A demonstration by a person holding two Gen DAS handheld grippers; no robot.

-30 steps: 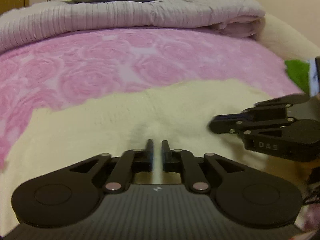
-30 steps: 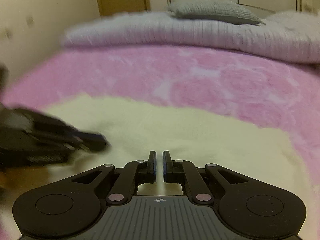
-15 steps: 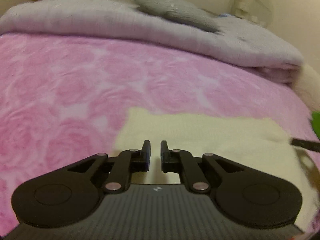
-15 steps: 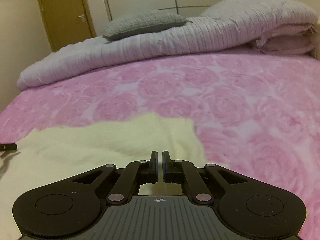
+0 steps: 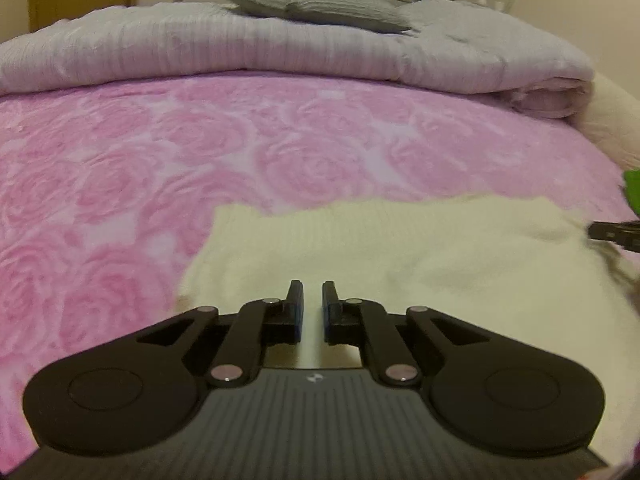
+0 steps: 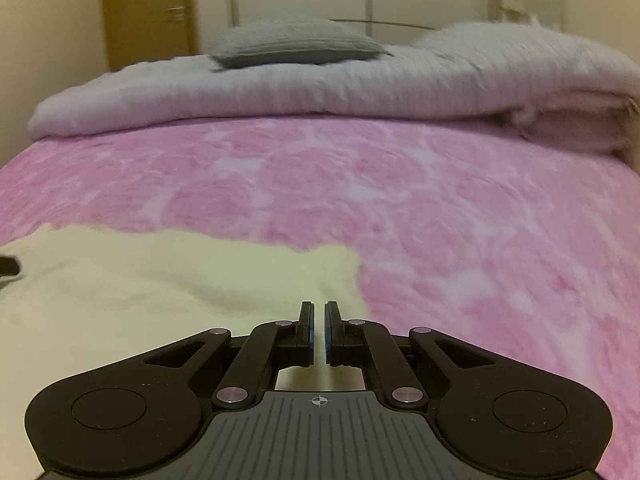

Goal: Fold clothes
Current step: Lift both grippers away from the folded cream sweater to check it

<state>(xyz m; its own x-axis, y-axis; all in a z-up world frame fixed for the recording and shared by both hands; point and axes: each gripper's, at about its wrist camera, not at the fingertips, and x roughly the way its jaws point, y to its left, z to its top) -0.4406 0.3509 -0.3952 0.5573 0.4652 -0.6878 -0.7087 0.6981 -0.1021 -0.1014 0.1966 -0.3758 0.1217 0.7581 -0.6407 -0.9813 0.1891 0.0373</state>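
Below, the left tongs [image 5: 312,304] hover over the cream garment [image 5: 400,256] near its nine o'clock edge, fingers narrowly parted and holding nothing. That garment lies flat on the pink rose blanket [image 5: 200,152] of the bed. At three o'clock, the right tongs [image 6: 319,332] are nearly closed, empty, above its right edge.

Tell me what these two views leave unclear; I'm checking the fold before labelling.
- Cream fuzzy garment: near edge hidden behind the left gripper body; garment type unreadable.
- Right gripper: whether it pinches cloth, hidden.
- Green object: cut off by the frame edge in the left view.
- Grey ribbed pillow: motion-blurred in the right view.
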